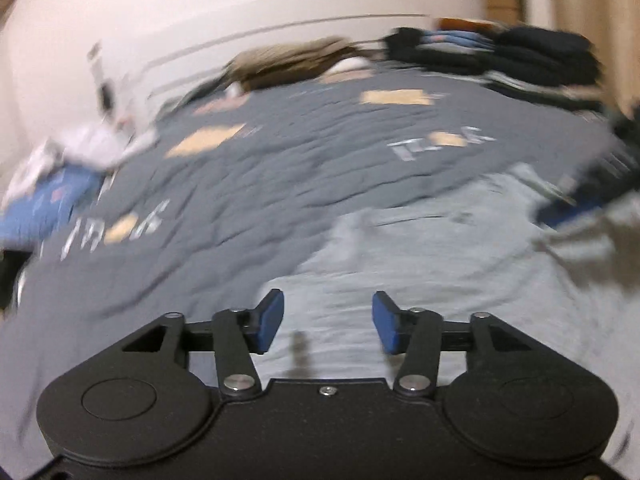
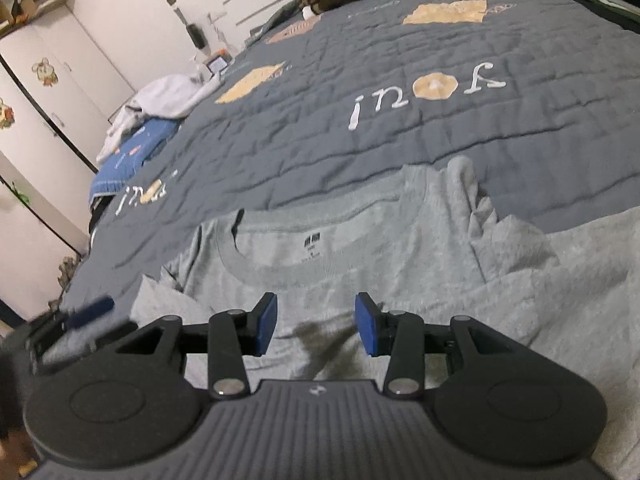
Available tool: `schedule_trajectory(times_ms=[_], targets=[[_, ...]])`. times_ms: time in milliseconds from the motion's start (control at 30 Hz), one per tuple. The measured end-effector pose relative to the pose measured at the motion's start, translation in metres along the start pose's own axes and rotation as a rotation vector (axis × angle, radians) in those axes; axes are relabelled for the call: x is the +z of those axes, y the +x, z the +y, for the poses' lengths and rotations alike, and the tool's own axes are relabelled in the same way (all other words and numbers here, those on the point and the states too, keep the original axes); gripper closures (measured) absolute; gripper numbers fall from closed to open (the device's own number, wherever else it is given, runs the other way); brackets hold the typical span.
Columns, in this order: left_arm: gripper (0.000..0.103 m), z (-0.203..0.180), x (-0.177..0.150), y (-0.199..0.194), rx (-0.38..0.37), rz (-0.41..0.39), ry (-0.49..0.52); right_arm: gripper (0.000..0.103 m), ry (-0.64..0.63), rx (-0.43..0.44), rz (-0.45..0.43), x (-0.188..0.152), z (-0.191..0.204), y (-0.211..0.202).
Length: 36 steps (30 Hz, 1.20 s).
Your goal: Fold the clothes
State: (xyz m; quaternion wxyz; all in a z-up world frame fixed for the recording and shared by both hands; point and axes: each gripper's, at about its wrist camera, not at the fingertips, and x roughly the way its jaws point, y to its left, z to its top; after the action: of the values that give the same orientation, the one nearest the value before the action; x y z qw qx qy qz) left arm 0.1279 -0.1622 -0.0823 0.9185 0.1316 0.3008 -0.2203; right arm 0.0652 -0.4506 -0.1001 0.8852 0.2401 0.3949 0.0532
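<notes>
So, grey sweatshirt (image 2: 360,264) spread flat on near part of bed, on dark grey quilt (image 2: 360,128), collar pointing far, label visible inside neck. Right tongs (image 2: 316,326) wide apart, hovering just over chest area below collar, gripping nothing. Left tongs (image 1: 328,322) also wide, empty, over grey fabric; left view badly blurred. Dark clothes pile (image 1: 500,56) far right, white bundle (image 2: 168,96) far left.

Left wrist view is motion-blurred throughout: the quilt (image 1: 280,168) lettering ahead of the left gripper (image 1: 328,322) is unreadable. The grey sweatshirt (image 2: 400,280) runs past the frame edge right of the right gripper (image 2: 316,324); its label print is too small to read.
</notes>
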Motion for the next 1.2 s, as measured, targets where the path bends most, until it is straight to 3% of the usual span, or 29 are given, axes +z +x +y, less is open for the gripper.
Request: schedule_trajectory(times_ms=[200, 267, 300, 333, 433, 500, 567, 667, 767, 833, 900, 1000, 1200], targets=[[0.053, 0.042, -0.006, 0.023, -0.065, 0.086, -0.254, 0.061, -0.002, -0.011, 0.019, -0.003, 0.0, 0.006], [0.065, 0.049, -0.012, 0.025, -0.101, 0.099, -0.301, 0.061, -0.007, -0.013, 0.024, -0.004, 0.0, 0.007], [0.089, 0.053, -0.014, 0.026, -0.119, 0.105, -0.32, 0.061, -0.006, -0.013, 0.025, -0.004, 0.0, 0.007], [0.095, 0.056, -0.017, 0.027, -0.137, 0.11, -0.34, 0.061, -0.006, -0.014, 0.027, -0.005, 0.0, 0.007], [0.099, 0.071, -0.017, 0.021, -0.094, 0.058, -0.393, 0.061, -0.004, -0.014, 0.031, -0.005, -0.001, 0.009], [0.099, 0.085, -0.016, 0.015, -0.041, 0.021, -0.439, 0.061, -0.003, -0.013, 0.033, -0.005, -0.001, 0.01], [0.099, 0.095, -0.016, 0.012, -0.03, 0.031, -0.459, 0.061, -0.005, -0.015, 0.033, -0.005, -0.001, 0.01], [0.097, 0.098, -0.018, 0.017, -0.054, 0.138, -0.441, 0.061, -0.002, -0.019, 0.039, -0.006, -0.002, 0.01], [0.089, 0.094, -0.014, 0.01, 0.003, 0.109, -0.396, 0.061, -0.001, -0.021, 0.039, -0.005, -0.003, 0.01], [0.065, 0.099, -0.014, 0.007, -0.009, 0.108, -0.433, 0.061, -0.001, -0.021, 0.041, -0.005, -0.004, 0.009], [0.058, 0.1, -0.015, 0.006, -0.013, 0.111, -0.427, 0.061, 0.001, -0.017, 0.041, -0.004, -0.005, 0.008], [0.058, 0.099, -0.014, 0.0, 0.01, 0.094, -0.396, 0.061, 0.007, -0.013, 0.037, -0.001, -0.006, 0.006], [0.058, 0.072, -0.009, -0.01, -0.065, 0.114, -0.239, 0.061, 0.022, 0.068, 0.021, 0.011, -0.001, -0.004]])
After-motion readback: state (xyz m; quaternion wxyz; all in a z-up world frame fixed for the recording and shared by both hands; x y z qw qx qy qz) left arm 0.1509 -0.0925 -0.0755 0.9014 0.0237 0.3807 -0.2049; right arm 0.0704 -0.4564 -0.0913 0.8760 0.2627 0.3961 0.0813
